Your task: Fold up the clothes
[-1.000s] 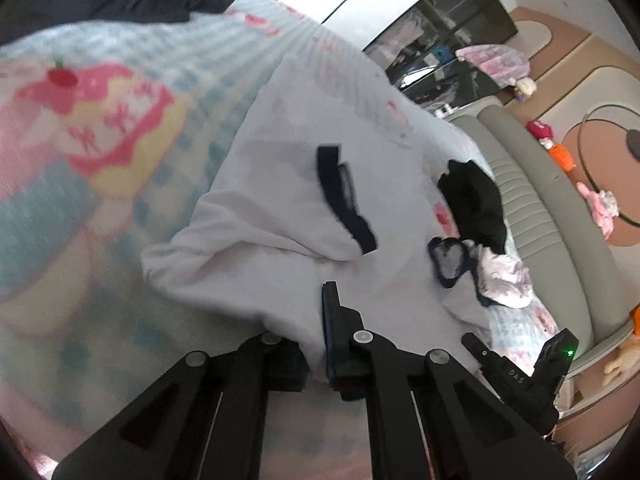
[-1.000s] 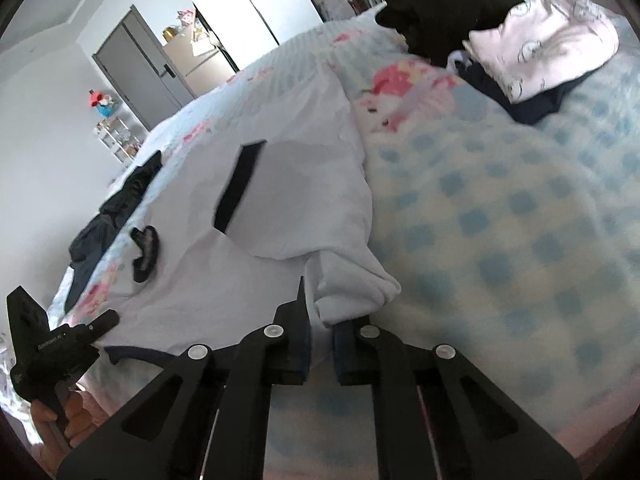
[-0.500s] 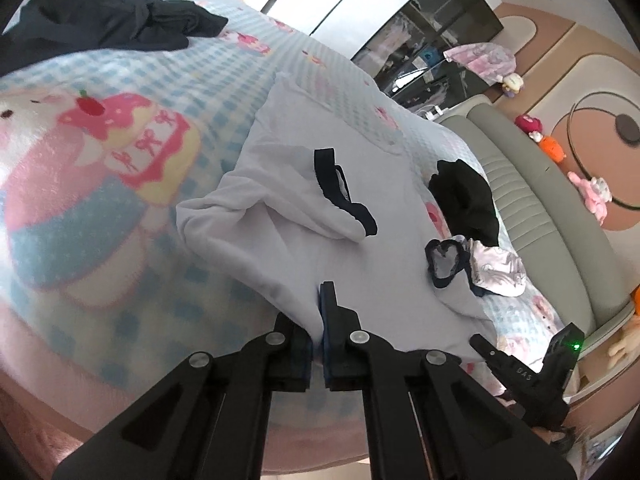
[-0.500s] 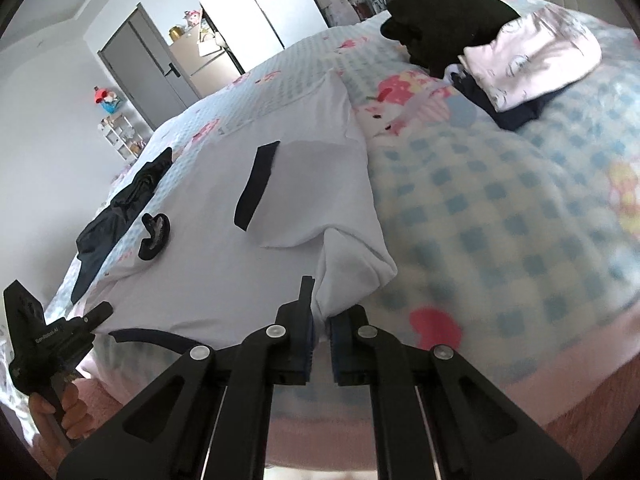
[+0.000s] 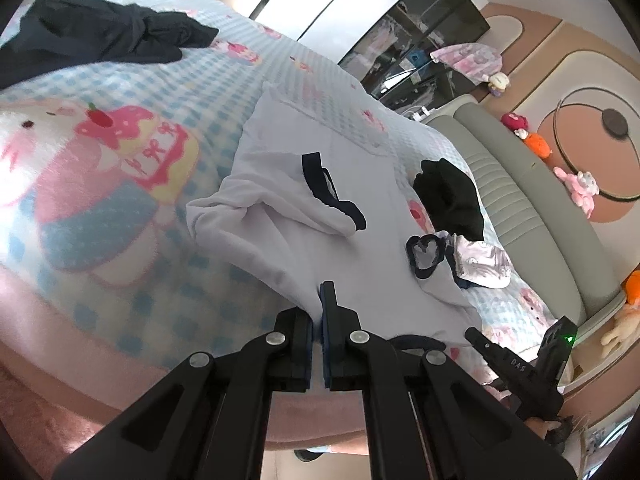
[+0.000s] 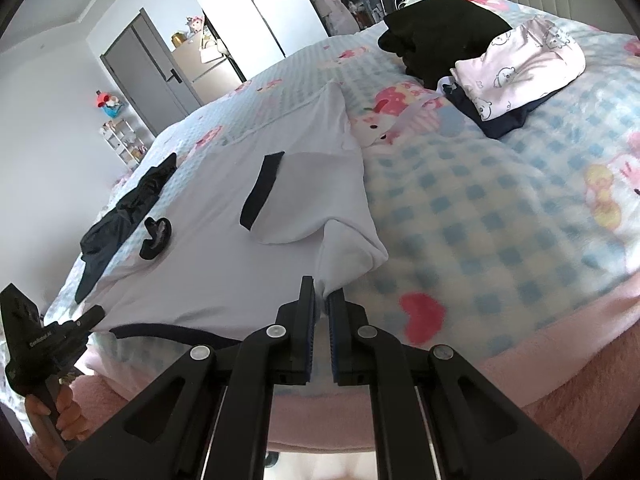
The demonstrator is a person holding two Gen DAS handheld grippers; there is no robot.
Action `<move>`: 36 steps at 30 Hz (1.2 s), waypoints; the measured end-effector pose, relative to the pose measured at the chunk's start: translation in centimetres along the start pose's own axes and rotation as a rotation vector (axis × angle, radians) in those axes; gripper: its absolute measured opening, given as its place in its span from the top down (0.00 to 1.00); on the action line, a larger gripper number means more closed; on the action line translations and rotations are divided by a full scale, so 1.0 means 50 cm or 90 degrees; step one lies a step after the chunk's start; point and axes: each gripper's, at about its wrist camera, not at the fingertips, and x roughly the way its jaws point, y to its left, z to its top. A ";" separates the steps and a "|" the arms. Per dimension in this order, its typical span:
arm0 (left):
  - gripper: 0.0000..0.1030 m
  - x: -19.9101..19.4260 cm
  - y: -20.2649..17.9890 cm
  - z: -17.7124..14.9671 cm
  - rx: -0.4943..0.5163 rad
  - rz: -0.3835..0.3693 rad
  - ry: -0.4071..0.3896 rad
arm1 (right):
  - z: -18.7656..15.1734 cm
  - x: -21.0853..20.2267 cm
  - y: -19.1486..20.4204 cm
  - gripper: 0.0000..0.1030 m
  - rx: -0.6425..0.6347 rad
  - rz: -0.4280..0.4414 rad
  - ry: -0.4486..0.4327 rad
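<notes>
The white shirt (image 5: 280, 184) lies spread on the checked blanket (image 5: 120, 184) of the bed, w/ dark-trimmed sleeves folded inward. Left gripper (image 5: 318, 300) is clamped on one corner of the shirt at the bed's near edge – cloth is pinched between its closed jaws. Right gripper (image 6: 322, 294) is clamped on the other near corner, approx. same way – the fabric rises straight from its fingertips. A black garment (image 6: 436, 36) and a folded pink one (image 6: 520, 64) lie well apart from the right gripper, further up the bed.

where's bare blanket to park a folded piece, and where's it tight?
Free: checked blanket right of the white shirt, below the pink printed stack; also between the shirt and the dark heap. Tight: the black pile and stack by the headboard.
</notes>
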 end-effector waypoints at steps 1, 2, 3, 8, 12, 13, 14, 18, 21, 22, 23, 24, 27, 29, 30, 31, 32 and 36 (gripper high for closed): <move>0.97 -0.003 0.000 -0.002 0.003 0.001 -0.002 | 0.000 -0.002 0.003 0.96 -0.005 0.004 0.000; 0.97 -0.003 0.002 -0.003 0.004 0.003 -0.001 | 0.000 -0.005 0.005 0.96 -0.009 0.008 -0.001; 0.97 0.001 0.007 -0.004 0.001 0.005 0.003 | -0.001 -0.002 0.006 0.96 -0.015 0.009 0.003; 0.97 0.024 0.034 -0.005 -0.026 0.009 0.019 | -0.014 0.035 -0.011 0.96 0.018 0.008 0.043; 0.97 0.025 0.031 -0.009 -0.012 0.007 0.025 | -0.019 0.037 -0.015 0.96 0.019 0.005 0.045; 0.97 0.026 0.029 -0.007 -0.008 0.007 0.027 | -0.015 0.036 -0.014 0.95 0.018 0.007 0.044; 0.97 0.027 0.026 -0.004 -0.005 0.006 0.028 | -0.011 0.036 -0.012 0.96 0.017 0.009 0.043; 0.97 0.030 0.015 0.025 0.010 -0.005 0.026 | 0.005 0.032 -0.007 0.95 0.014 0.018 0.038; 0.96 0.053 -0.009 0.090 0.037 -0.016 0.021 | 0.029 0.033 0.001 0.96 0.004 0.024 0.032; 0.96 0.061 -0.018 0.113 0.047 -0.019 0.019 | 0.048 0.036 0.006 0.95 -0.004 0.028 0.027; 0.96 0.070 -0.027 0.137 0.056 -0.023 0.017 | 0.070 0.041 0.010 0.96 -0.011 0.031 0.020; 0.97 0.079 -0.036 0.160 0.066 -0.027 0.015 | 0.093 0.047 0.015 0.96 -0.019 0.034 0.013; 0.96 0.129 -0.061 0.250 0.090 -0.024 0.017 | 0.175 0.073 0.026 0.95 -0.036 0.037 -0.007; 0.96 0.180 -0.067 0.315 0.098 -0.016 0.023 | 0.230 0.105 0.027 0.95 -0.039 0.041 -0.014; 0.96 0.205 -0.067 0.343 0.098 -0.012 0.025 | 0.267 0.133 0.028 0.95 -0.039 0.034 -0.017; 0.96 0.230 -0.063 0.365 0.096 -0.006 0.029 | 0.287 0.154 0.028 0.95 -0.040 0.027 -0.016; 0.95 0.262 -0.057 0.388 0.092 -0.004 0.040 | 0.311 0.186 0.028 0.95 -0.039 0.017 -0.013; 0.67 0.404 0.000 0.448 0.016 0.005 0.138 | 0.369 0.322 0.017 0.92 -0.024 -0.031 0.032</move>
